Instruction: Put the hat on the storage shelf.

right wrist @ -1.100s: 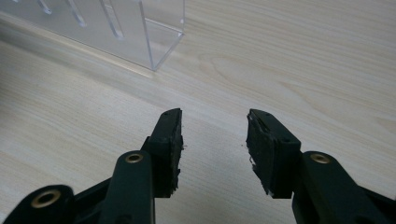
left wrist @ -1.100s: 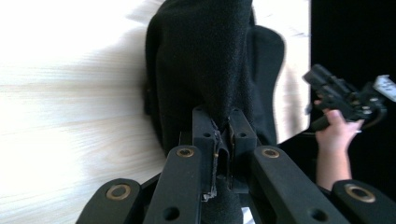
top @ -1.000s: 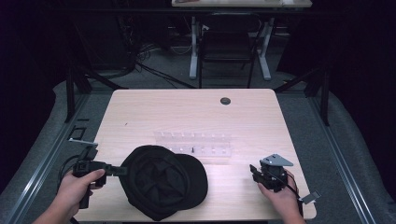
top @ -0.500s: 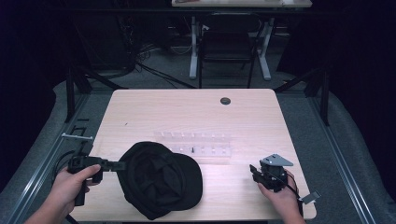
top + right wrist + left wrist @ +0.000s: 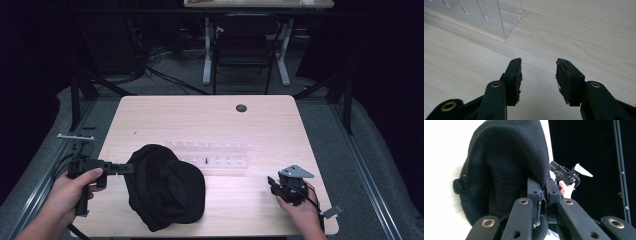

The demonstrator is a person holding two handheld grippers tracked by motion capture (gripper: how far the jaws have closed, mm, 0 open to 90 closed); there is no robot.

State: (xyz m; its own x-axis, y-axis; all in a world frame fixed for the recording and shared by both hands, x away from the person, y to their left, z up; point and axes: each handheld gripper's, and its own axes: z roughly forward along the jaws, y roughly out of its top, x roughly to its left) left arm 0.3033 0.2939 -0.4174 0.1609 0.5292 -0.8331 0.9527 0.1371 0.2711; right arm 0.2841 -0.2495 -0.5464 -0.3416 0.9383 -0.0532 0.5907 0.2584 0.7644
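Cap [image 5: 165, 187], black, has bunched and lifted at its left edge since a second ago, lying just before the clear rack [image 5: 210, 155]. Left gripper [image 5: 131, 168] stays clamped on its rim; right gripper [image 5: 272, 184], jaws apart, rests unmoved beyond the rack's right end.

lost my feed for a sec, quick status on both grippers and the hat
Left gripper shut on black hat's edge, hat partly lifted off table. Right gripper open, empty, low over table. Clear rack just behind hat.
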